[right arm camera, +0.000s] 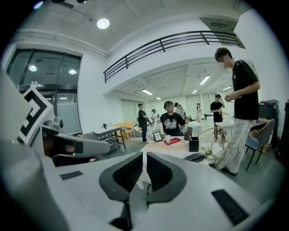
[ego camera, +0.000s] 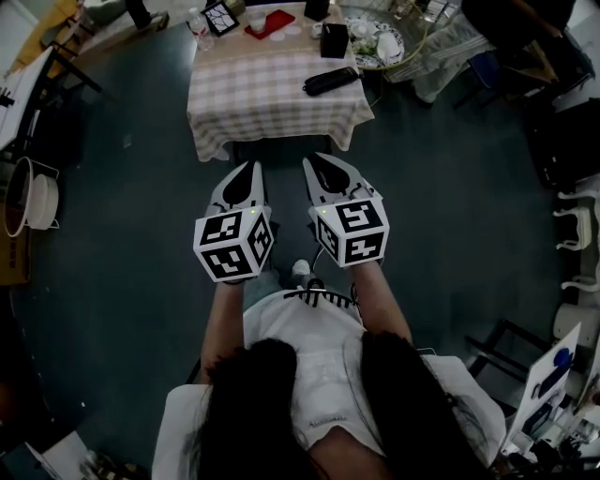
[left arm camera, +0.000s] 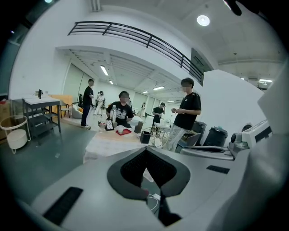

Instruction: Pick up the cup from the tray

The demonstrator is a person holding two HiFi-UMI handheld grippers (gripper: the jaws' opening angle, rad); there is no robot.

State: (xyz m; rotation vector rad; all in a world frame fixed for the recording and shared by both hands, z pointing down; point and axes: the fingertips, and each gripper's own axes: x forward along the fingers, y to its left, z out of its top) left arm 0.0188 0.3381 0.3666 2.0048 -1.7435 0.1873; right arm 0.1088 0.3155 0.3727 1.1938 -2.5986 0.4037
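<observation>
Both sets of jaws are pressed together and empty, left gripper (ego camera: 249,172) and right gripper (ego camera: 317,166) side by side short of the bench (ego camera: 272,89), while the cup (right arm camera: 168,139) stands upright on the red tray (right arm camera: 176,141) at the bench's far edge, well ahead, roughly between them.

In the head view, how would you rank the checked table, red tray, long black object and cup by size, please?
1. checked table
2. red tray and long black object, too alike to rank
3. cup

cup (right arm camera: 168,138) tiny and indistinct, table (ego camera: 272,89) far edge cropped
</observation>
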